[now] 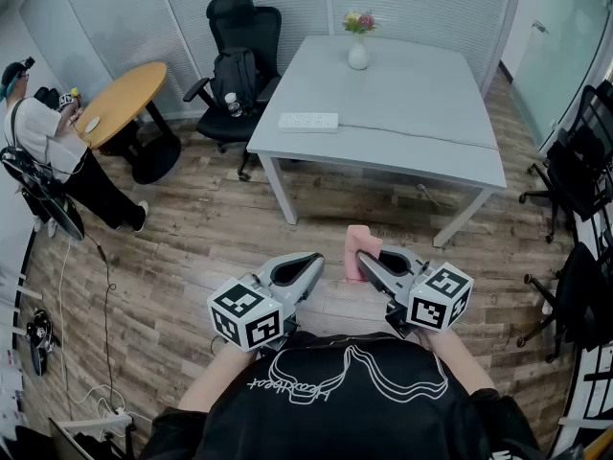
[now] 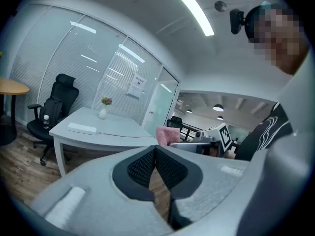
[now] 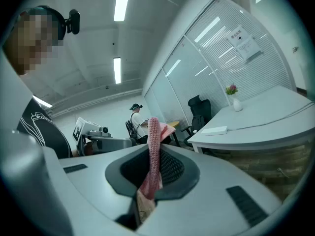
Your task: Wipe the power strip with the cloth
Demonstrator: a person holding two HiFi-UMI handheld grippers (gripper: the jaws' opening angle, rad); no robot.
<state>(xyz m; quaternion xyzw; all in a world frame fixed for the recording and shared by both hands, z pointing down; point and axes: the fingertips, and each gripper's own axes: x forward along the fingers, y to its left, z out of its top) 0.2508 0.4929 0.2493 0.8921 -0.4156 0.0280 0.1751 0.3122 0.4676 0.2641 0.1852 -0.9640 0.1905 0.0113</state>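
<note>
Right hand-held gripper is pinching the cloth; left hand-held gripper is closed on nothing. Strip is lying at 12 o'clock on the desk, well apart from me. I'm judging: walk in first, pinch firm, drag the cloth flat along the strip.

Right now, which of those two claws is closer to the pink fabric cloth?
Right. The right gripper is shut on the pink fabric cloth, which sticks out past its jaws. The left gripper, shut and empty, sits left of the cloth, not touching.
</note>
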